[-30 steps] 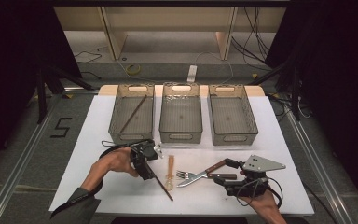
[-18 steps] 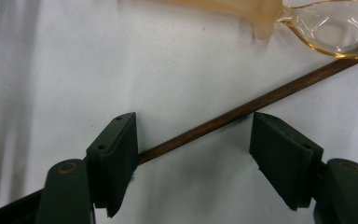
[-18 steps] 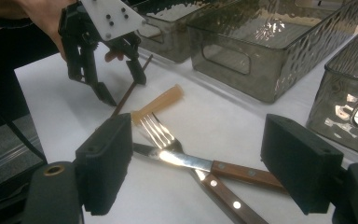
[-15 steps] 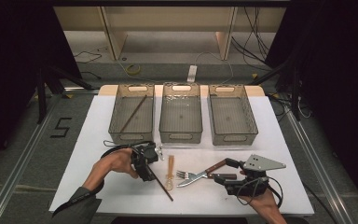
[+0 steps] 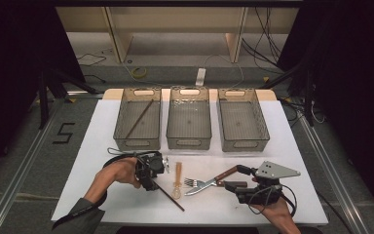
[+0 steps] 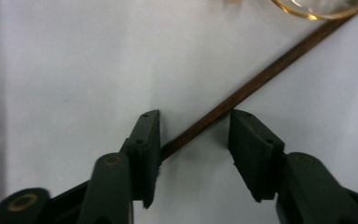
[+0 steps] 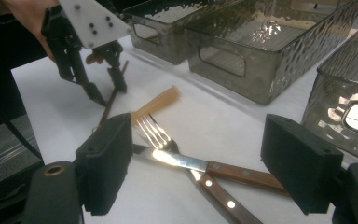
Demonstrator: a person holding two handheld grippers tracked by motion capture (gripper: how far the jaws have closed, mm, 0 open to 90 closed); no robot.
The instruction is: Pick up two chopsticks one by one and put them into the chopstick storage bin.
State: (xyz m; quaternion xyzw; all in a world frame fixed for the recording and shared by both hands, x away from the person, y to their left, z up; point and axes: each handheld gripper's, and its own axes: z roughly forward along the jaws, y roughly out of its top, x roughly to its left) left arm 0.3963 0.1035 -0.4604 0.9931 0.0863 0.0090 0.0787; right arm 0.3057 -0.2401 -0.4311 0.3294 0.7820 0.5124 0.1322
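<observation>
A brown chopstick [image 5: 173, 200] lies aslant on the white table [image 5: 272, 141]. My left gripper [image 5: 152, 181] points down over its upper end. In the left gripper view the chopstick [image 6: 261, 79] runs between the jaws of my left gripper [image 6: 193, 140]. Those jaws have just been closing; one pad meets the stick and the other stands off. My right gripper [image 5: 236, 177] is open, its jaws wide over the wooden handles of a fork [image 7: 156, 133] and a knife [image 7: 168, 158]. An amber plastic spoon [image 5: 177, 178] lies between the two grippers.
Three clear bins stand in a row at the back: left [image 5: 137, 145], middle [image 5: 189, 143] and right [image 5: 246, 145]. The left bin holds another chopstick [image 5: 140, 118]. The table's front edge runs close below both hands.
The left gripper's jaws have narrowed around the chopstick. Both hands have stayed nearly where they were, and the cutlery has not moved.
</observation>
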